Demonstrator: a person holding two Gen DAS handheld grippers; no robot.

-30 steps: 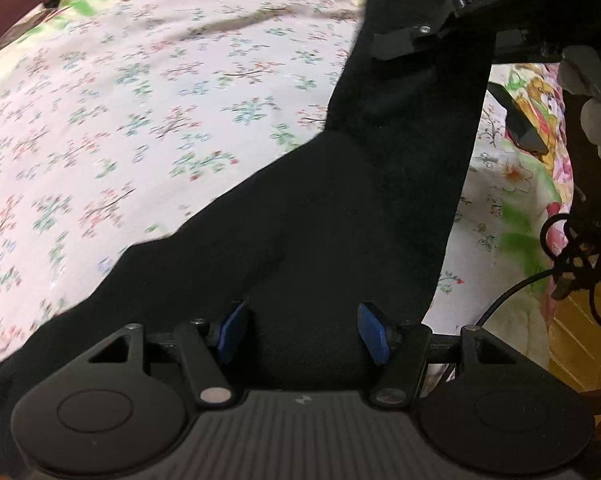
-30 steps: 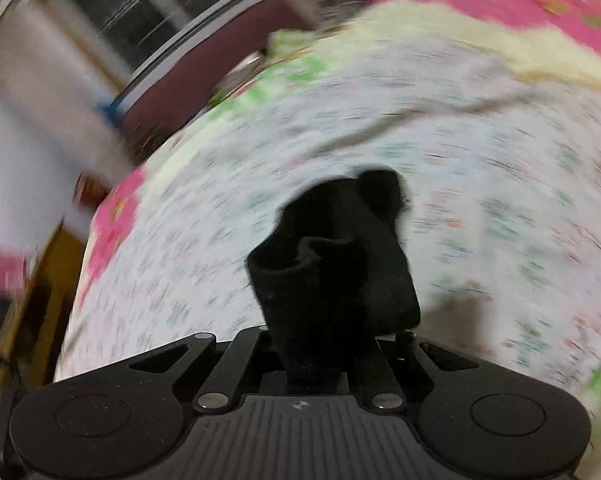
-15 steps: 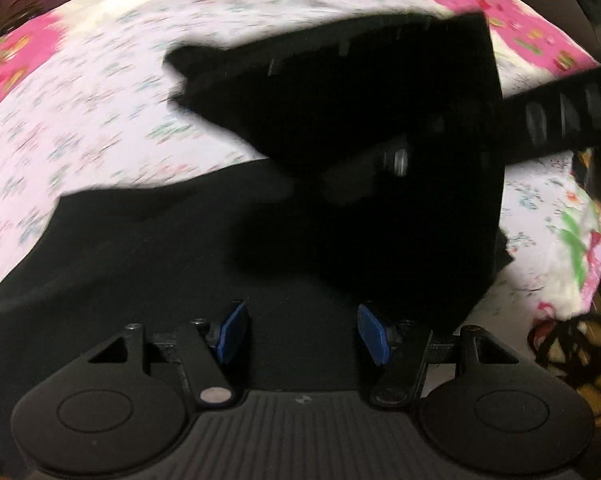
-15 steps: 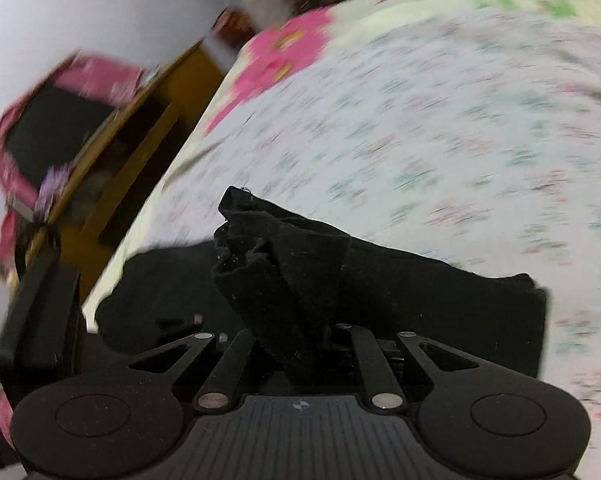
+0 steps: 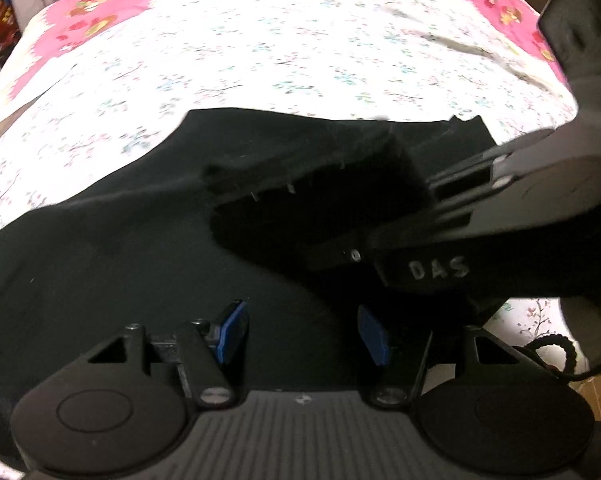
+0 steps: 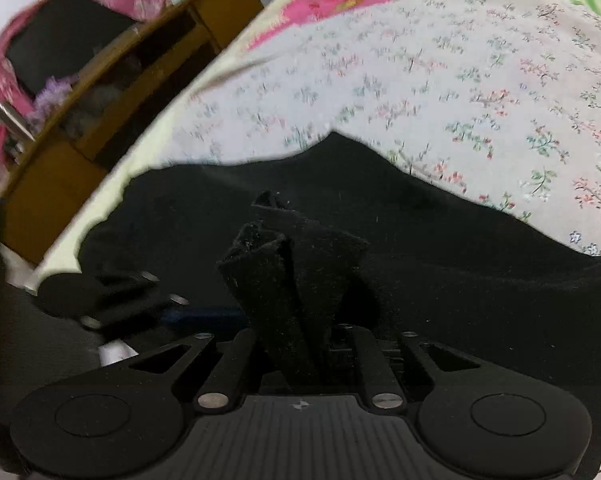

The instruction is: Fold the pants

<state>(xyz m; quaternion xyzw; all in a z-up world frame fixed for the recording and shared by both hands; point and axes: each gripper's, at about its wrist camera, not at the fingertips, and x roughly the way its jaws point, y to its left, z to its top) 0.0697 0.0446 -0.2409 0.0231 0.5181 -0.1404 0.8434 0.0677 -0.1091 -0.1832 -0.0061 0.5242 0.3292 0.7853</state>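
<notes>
Pants (image 5: pixel 112 264) of black cloth are seen spread over a floral bedsheet (image 5: pixel 284 52), and most of the lower half of both views is filled by them. From the left wrist, the left gripper (image 5: pixel 302 334) is shown low above the dark fabric with its blue-padded fingers (image 5: pixel 233 332) parted and nothing pinched between them; whether the pads touch the cloth cannot be told. Just ahead of it and to the right, the right gripper (image 5: pixel 428 196) is seen reaching in from the side, its body marked with pale lettering, and a bunched end of the pants is carried at its tip above the flat layer. From the right wrist, the right gripper (image 6: pixel 314 354) is shown clamped on a crumpled fold of the pants (image 6: pixel 440 248), which stands up in a ridged clump between the closed fingers. Behind that clump the rest of the garment is laid out across the bedsheet (image 6: pixel 480 72), its far edge rising to a shallow peak near the middle of the view. At lower left of this view the left gripper (image 6: pixel 196 314) is visible close by, blurred, with a strip of blue showing. A wooden cabinet (image 6: pixel 52 172) is seen beyond the bed's edge at upper left, and a coiled black cable (image 5: pixel 556 344) lies off the bed at the right of the left-wrist view.
</notes>
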